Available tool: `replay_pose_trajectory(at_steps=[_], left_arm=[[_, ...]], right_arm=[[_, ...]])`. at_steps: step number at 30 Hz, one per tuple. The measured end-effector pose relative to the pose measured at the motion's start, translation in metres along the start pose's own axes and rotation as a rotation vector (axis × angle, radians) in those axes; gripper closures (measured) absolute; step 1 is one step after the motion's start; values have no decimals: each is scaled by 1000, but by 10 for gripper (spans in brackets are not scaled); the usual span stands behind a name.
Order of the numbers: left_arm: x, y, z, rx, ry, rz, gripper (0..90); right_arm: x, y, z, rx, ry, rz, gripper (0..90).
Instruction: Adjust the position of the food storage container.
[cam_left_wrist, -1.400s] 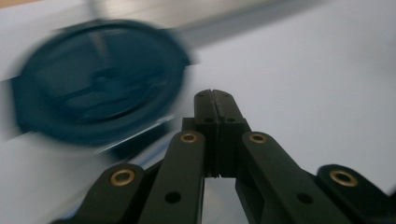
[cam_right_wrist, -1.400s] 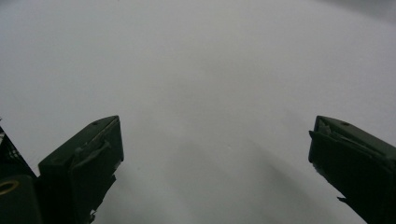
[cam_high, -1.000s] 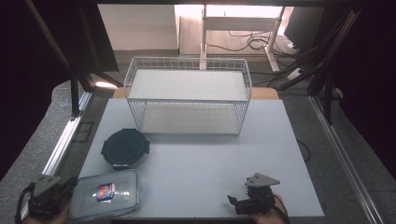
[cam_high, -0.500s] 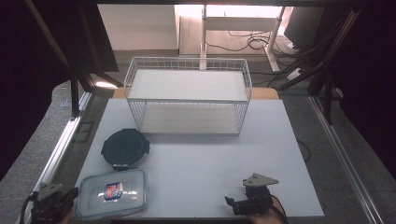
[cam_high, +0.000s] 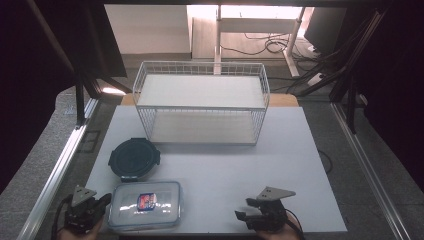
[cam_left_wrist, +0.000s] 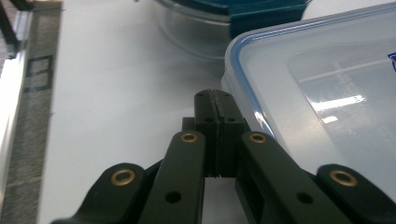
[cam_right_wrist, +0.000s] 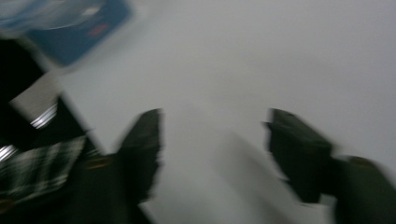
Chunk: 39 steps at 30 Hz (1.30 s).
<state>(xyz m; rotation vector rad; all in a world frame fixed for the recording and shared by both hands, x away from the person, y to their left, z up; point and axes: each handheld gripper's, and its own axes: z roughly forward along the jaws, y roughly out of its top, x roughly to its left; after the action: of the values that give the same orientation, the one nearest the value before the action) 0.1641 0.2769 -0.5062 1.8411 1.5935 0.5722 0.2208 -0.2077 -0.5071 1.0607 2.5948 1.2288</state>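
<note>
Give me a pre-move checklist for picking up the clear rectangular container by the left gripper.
1. Left gripper open enough to grasp: not ok, its jaws are shut with nothing between them.
2. Left gripper near the rectangular container: ok, it sits just beside the container's left edge.
3. Container lid seated: cannot tell whether its clips are latched.
4. Right gripper free: ok, its jaws have just been closing, with a gap and only bare table between them.
5. Round dark-lidded container clear of the lift: ok, it stands just behind the rectangular one.
6. Wire rack shelves free: ok, both are bare.
</note>
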Motion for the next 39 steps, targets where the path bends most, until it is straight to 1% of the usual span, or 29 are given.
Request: replay_pose_trajectory(at_steps=[1, 2, 3, 4, 6, 7, 8, 9, 10, 11, 12, 14, 15, 16, 18, 20, 21, 22, 23, 25, 27, 28, 30, 31, 34, 36, 37, 38, 39], left_arm=[[-2, 1, 1, 0, -8, 2, 900], [-3, 2, 3, -2, -19, 4, 900], [-5, 4, 5, -4, -39, 3, 900], [-6, 5, 7, -4, -51, 4, 900], [-10, 7, 10, -4, -74, 2, 900], [-13, 9, 12, -3, -82, 8, 900], [-16, 10, 13, -2, -94, 14, 900], [-20, 11, 15, 0, -116, 17, 900], [-22, 12, 17, 1, -129, 17, 900], [-30, 15, 21, 5, -154, 29, 900], [-30, 15, 21, 5, -154, 29, 900], [-38, 18, 25, 7, -181, 40, 900], [-46, 20, 29, 12, -211, 55, 900], [-46, 20, 29, 12, -211, 55, 900], [-55, 24, 33, 18, -244, 72, 900], [-61, 28, 37, 21, -260, 86, 900], [-64, 31, 40, 24, -280, 95, 900], [-66, 32, 42, 22, -291, 97, 900], [-70, 35, 45, 21, -298, 101, 900], [-76, 40, 50, 20, -311, 116, 900], [-80, 46, 56, 16, -322, 124, 900], [-82, 49, 60, 13, -325, 130, 900], [-85, 54, 65, 11, -319, 139, 900], [-86, 55, 67, 12, -319, 144, 900], [-86, 54, 64, 18, -324, 156, 900], [-85, 49, 58, 34, -301, 168, 897], [-84, 43, 52, 48, -286, 180, 897], [-84, 39, 49, 57, -283, 180, 897], [-84, 34, 44, 68, -287, 189, 897]], right_arm=[[5, 2, 2, 21, 18, -22, 550], [11, 3, 6, 42, 31, -56, 598], [17, 5, 11, 62, 41, -85, 659], [24, 6, 17, 84, 71, -119, 727], [33, 9, 25, 102, 123, -161, 814], [39, 11, 29, 109, 146, -181, 838], [45, 13, 34, 114, 180, -198, 861], [56, 16, 43, 128, 247, -221, 876], [56, 16, 43, 128, 247, -221, 876], [63, 16, 50, 148, 292, -245, 880], [63, 16, 50, 148, 292, -245, 880], [68, 15, 55, 166, 328, -253, 883], [72, 14, 57, 170, 350, -266, 883], [72, 14, 57, 170, 350, -266, 883], [73, 14, 56, 164, 347, -272, 886], [70, 14, 53, 161, 347, -262, 887], [69, 13, 53, 158, 339, -258, 887], [65, 13, 51, 159, 327, -250, 886], [63, 13, 51, 159, 320, -247, 886], [57, 12, 48, 162, 286, -248, 886], [49, 12, 45, 159, 258, -233, 886], [46, 12, 44, 157, 252, -231, 886], [39, 13, 42, 150, 236, -211, 886], [36, 13, 40, 145, 226, -213, 885], [33, 13, 35, 137, 223, -213, 885], [32, 13, 32, 128, 219, -216, 883], [30, 11, 29, 131, 208, -220, 876], [30, 11, 29, 131, 208, -220, 876], [30, 10, 27, 135, 201, -220, 874]])
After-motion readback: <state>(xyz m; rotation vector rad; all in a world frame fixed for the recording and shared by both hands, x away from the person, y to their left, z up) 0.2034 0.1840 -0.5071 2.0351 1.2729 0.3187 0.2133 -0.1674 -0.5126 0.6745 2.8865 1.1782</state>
